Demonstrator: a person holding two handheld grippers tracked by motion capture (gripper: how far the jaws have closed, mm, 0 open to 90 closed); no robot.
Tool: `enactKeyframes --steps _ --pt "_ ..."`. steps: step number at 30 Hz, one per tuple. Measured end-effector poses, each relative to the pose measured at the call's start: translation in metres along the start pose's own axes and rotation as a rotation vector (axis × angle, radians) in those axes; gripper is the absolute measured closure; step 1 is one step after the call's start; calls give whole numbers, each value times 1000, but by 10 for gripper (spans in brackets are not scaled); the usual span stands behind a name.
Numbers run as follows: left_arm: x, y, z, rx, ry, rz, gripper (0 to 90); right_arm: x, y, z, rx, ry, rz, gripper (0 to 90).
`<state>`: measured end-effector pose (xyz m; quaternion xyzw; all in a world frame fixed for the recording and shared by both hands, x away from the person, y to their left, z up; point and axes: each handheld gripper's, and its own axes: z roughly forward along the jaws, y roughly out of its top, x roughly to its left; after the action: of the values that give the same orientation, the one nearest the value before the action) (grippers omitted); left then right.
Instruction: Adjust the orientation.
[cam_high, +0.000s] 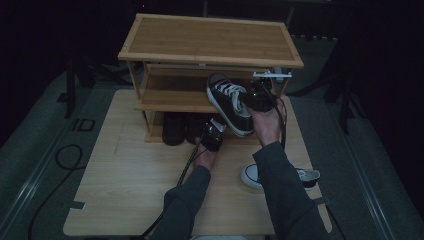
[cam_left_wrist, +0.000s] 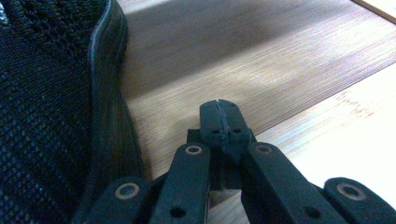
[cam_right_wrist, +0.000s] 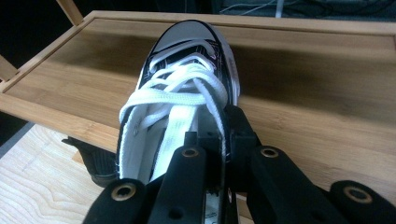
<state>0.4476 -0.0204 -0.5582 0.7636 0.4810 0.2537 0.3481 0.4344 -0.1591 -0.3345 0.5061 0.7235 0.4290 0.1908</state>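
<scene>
dim room, grey floor (cam_high: 45, 130), wooden table (cam_high: 125, 190)

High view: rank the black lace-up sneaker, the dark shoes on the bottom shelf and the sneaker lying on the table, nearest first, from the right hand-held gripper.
1. Black lace-up sneaker, gripped by the right hand-held gripper.
2. Dark shoes, bottom shelf, leftward.
3. Black-and-white sneaker, table's near right.

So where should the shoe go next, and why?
Probably forward and down, until the sneaker rests flat on the middle shelf. The right gripper is shut on the shoe's side by the laces, and its toe already points over that bare shelf, tilted in the air. The left gripper is shut on nothing.
</scene>
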Motion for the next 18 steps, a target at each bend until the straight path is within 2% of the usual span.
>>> enactKeyframes --steps 6,10,15,16,18 --pt "0 0 0 -3 2 -1 900 -5 -1 2 22 12 10 850" --pt "0 0 0 -2 1 0 900 -3 0 0 34 12 -23 816" --pt "-1 0 0 -3 3 0 900 -3 2 -7 35 30 -30 799" --pt "-1 0 0 -4 3 0 900 -2 2 -7 50 28 -50 793" --pt "0 0 0 -3 3 0 900 -2 2 -7 51 30 -55 776"
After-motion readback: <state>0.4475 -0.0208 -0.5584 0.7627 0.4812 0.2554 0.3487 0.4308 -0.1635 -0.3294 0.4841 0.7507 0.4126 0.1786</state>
